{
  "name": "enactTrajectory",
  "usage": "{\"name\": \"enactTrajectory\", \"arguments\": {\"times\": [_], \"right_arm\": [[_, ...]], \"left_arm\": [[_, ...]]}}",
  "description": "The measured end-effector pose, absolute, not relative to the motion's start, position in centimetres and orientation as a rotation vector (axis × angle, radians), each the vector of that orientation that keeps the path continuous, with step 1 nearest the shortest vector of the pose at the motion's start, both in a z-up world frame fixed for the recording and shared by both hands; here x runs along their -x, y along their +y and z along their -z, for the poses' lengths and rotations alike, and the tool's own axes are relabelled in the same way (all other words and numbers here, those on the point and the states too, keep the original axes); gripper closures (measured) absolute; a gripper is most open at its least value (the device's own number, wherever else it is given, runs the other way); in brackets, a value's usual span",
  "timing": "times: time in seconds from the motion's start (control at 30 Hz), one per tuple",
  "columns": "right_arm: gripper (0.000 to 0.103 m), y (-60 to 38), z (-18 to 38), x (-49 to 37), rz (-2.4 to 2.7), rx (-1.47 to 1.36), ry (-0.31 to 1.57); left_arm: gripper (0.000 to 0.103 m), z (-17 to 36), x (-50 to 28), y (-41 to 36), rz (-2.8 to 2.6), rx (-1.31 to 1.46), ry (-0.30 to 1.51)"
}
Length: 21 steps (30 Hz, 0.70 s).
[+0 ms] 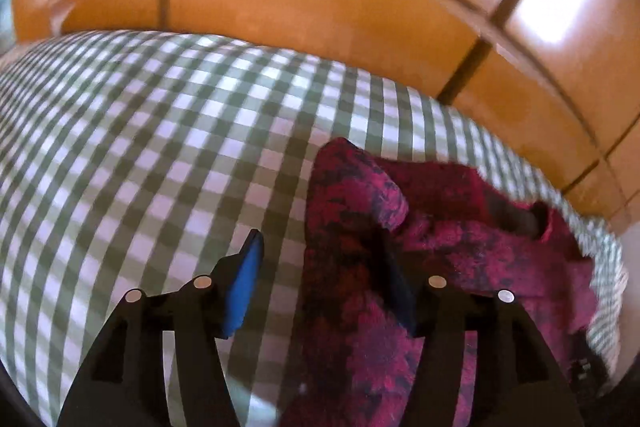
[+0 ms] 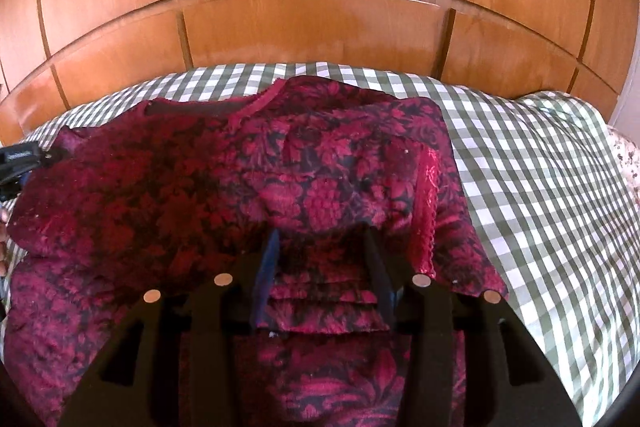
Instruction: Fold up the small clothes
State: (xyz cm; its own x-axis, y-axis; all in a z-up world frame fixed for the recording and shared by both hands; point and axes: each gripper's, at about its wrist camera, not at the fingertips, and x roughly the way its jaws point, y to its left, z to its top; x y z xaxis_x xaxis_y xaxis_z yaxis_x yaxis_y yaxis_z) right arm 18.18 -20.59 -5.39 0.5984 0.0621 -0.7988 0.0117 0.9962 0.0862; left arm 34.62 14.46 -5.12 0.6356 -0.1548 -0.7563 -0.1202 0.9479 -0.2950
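The red garment [image 2: 248, 187] lies on the checked bed [image 2: 540, 167], the right tongs [image 2: 320, 259] pinching a bunched fold, the left tongs [image 1: 320, 267] spread astride its edge; both should lift evenly so the fold lands flat.

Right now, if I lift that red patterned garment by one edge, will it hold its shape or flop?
The red patterned garment will probably flop: it already lies in soft stacked folds. Its sheen suggests it may slide on the checked cloth. It looks light, so the right gripper should manage.
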Motion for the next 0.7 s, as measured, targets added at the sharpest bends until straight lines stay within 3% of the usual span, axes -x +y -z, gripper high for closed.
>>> {"name": "enactTrajectory", "arguments": {"times": [0.23, 0.3, 0.33, 0.43, 0.7], "right_arm": [[0.055, -21.1, 4.8, -17.9, -0.043, -0.115, 0.92], [0.039, -21.3, 4.0, -17.6, -0.048, -0.127, 0.917], [0.026, -21.5, 3.6, -17.3, -0.055, -0.133, 0.909], [0.024, -21.2, 4.1, -17.1, -0.068, -0.101, 0.924], [0.021, -21.0, 5.7, -18.1, -0.058, -0.105, 0.944]], "left_arm": [[0.045, 1.6, -26.8, 10.7, 0.15, 0.182, 0.702], [0.045, 2.9, -26.2, 9.0, 0.188, 0.132, 0.747], [0.045, 3.7, -26.1, 8.4, 0.174, 0.098, 0.768], [0.045, 6.3, -26.9, 7.6, 0.143, 0.06, 0.827], [0.043, 5.3, -27.0, 7.1, 0.102, 0.051, 0.834]]}}
